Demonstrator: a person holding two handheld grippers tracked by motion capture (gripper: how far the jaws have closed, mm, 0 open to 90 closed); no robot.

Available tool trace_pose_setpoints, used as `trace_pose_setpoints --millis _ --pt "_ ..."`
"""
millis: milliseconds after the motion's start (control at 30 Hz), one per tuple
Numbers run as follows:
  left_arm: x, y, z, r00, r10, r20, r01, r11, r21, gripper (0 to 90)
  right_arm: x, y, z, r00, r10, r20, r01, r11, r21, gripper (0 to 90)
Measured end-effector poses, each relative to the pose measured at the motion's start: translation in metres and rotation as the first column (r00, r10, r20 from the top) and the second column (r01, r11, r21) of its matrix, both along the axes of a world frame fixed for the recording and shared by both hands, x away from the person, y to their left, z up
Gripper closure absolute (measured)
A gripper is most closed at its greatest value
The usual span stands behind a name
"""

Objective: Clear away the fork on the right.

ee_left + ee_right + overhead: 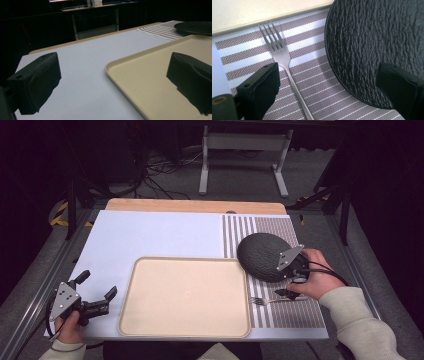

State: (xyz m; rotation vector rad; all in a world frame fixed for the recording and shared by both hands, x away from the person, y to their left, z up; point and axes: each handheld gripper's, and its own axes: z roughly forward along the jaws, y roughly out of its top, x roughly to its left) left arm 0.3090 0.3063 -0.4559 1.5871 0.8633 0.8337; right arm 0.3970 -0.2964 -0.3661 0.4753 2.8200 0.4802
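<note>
Fingers of right gripper [329, 92] spread over fork [283, 62], plate [377, 47].

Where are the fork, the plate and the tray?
fork [282, 58], right gripper view, on its neck below the tines.
plate [262, 256], high view, on its textured middle.
tray [185, 292], high view, on its bare floor.

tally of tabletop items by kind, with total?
Beige rectangular plastic tray: 1
Black round textured plate: 1
Silver metal fork: 1
Brown-and-white striped woven placemat: 1
Total: 4
</note>
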Motion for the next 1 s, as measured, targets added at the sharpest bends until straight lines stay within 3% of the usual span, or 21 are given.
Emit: trace_pose_setpoints --millis 167,300,467,567,800,1000 --pt "0.000 0.000 0.000 1.0000 -0.001 0.001 0.001 1.0000 0.001 0.0 0.002 0.001 -0.004 0.9997 0.013 -0.021 -0.014 0.9995 -0.027 6.5" --pt "0.000 0.000 0.000 1.0000 -0.001 0.000 0.001 1.0000 0.001 0.0 0.004 0.002 -0.010 0.9975 0.033 -0.063 -0.036 0.9984 -0.045 7.1" --pt "0.000 0.000 0.000 1.0000 -0.001 -0.001 0.001 1.0000 0.002 0.0 0.003 0.002 -0.020 0.9946 0.038 -0.096 -0.037 0.9991 0.020 6.2" --pt "0.000 0.000 0.000 1.0000 -0.001 -0.002 0.001 1.0000 -0.001 0.0 0.003 0.001 -0.028 0.9896 0.046 -0.137 -0.046 0.9989 -0.001 6.6" --pt "0.000 0.000 0.000 1.0000 -0.002 -0.003 0.002 1.0000 0.002 0.0 0.000 0.001 -0.038 0.9766 0.062 -0.206 -0.072 0.9966 -0.040 20.8" --pt "0.000 0.000 0.000 1.0000 -0.002 -0.004 0.002 1.0000 0.002 0.0 -0.001 0.001 -0.041 0.9732 0.096 -0.209 -0.118 0.9884 -0.096 32.9"
